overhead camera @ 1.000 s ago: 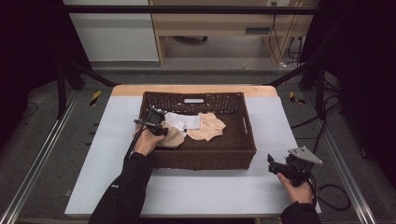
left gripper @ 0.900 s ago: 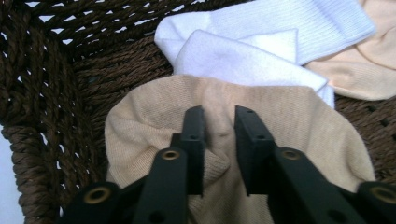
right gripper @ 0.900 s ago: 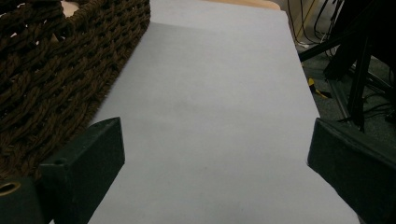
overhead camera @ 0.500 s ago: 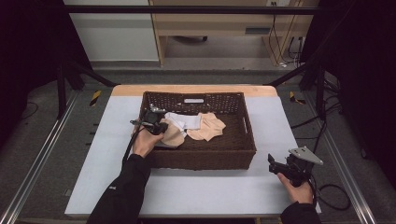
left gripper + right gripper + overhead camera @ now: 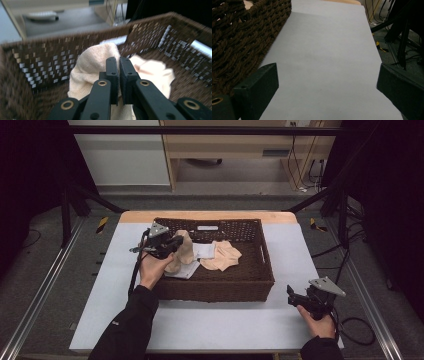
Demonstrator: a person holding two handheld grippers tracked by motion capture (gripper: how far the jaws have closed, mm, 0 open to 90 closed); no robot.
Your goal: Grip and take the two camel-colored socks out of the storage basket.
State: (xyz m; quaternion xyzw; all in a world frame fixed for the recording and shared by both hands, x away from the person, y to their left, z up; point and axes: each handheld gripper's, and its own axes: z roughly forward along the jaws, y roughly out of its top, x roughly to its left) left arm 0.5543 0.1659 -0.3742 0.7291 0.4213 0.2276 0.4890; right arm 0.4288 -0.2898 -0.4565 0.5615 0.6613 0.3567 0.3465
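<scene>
Beige knitted cloth, a soft sock-like piece [image 5: 92, 65], was pinched between the pressed-together jaws of the left claw [image 5: 119, 62], which had just been closing on it. In the high view that left claw [image 5: 172, 242] held the cloth [image 5: 184, 251] raised above the left end of the dark brown woven wicker basket [image 5: 250, 287], its lower part trailing down toward the basket floor. Beside it inside the basket lay a white folded cloth [image 5: 204, 251] and another crumpled beige cloth [image 5: 222, 256]. The right claw [image 5: 295, 296] rested on the white bench [image 5: 210, 325] near the basket's right front corner, jaws spread wide with nothing between them.

By my judgement the held cloth was light, limp and stretchy, so it would sag and swing rather than keep shape. A deep pinch on a gathered fold looked safer than a thin edge, which could slip out.
</scene>
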